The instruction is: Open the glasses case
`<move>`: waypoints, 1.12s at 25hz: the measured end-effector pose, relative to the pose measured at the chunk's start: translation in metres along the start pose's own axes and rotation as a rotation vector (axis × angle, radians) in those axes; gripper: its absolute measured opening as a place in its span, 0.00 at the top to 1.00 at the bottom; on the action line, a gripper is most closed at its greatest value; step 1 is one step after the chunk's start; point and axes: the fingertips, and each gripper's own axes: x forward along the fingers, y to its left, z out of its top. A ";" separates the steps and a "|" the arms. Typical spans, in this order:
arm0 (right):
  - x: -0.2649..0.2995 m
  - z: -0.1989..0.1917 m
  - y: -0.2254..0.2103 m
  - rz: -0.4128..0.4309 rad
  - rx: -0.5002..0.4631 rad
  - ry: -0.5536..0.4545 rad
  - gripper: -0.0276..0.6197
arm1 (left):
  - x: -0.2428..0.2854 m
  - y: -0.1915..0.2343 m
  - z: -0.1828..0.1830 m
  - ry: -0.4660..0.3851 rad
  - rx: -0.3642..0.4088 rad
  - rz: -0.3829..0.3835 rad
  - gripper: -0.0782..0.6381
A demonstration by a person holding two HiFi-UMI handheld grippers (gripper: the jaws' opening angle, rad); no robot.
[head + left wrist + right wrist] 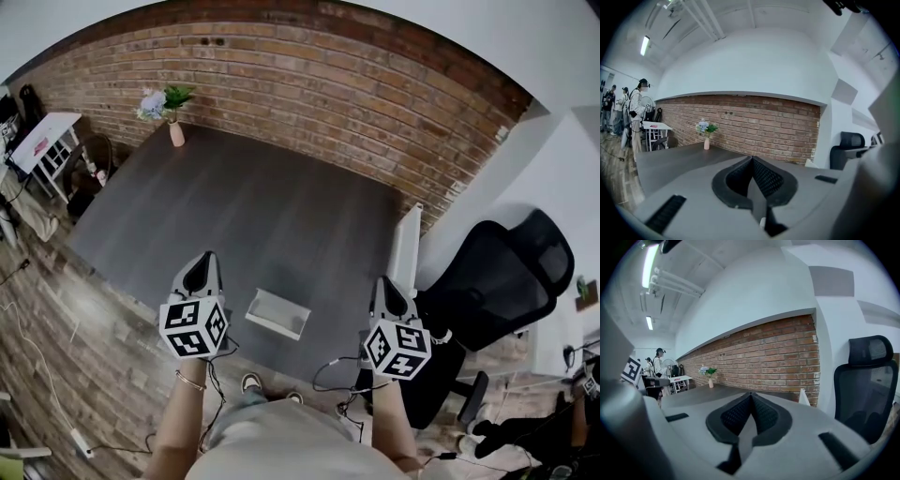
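A white glasses case [277, 313] lies on the dark table [253, 216] near its front edge, between my two grippers. It shows a pale rim round a greyer inside; whether it stands open I cannot tell. My left gripper [200, 269] hovers to the left of the case, apart from it, jaws shut with nothing between them [751, 159]. My right gripper [388, 289] hangs to the case's right, also shut and empty [751, 395]. Neither gripper view shows the case; both look level across the table to the brick wall.
A pink vase with flowers [174, 122] stands at the table's far left corner. A white upright panel [406, 248] sits at the right edge, a black office chair [497, 281] beyond it. People [637, 110] and a small white table [42, 139] are at the left.
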 end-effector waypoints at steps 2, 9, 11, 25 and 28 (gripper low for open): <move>0.003 0.001 0.004 0.010 -0.003 0.003 0.95 | 0.003 -0.002 0.000 0.001 0.002 -0.007 0.89; 0.014 0.001 0.012 0.017 -0.027 0.030 0.95 | 0.016 0.000 -0.001 0.010 -0.002 -0.021 0.89; 0.016 0.000 0.010 0.008 -0.030 0.037 0.95 | 0.019 0.000 -0.003 0.014 -0.003 -0.024 0.89; 0.021 -0.001 0.014 -0.001 -0.031 0.053 0.96 | 0.025 0.006 -0.007 0.030 -0.012 -0.032 0.89; 0.019 -0.005 0.015 -0.004 -0.026 0.060 0.96 | 0.024 0.006 -0.010 0.034 -0.014 -0.036 0.89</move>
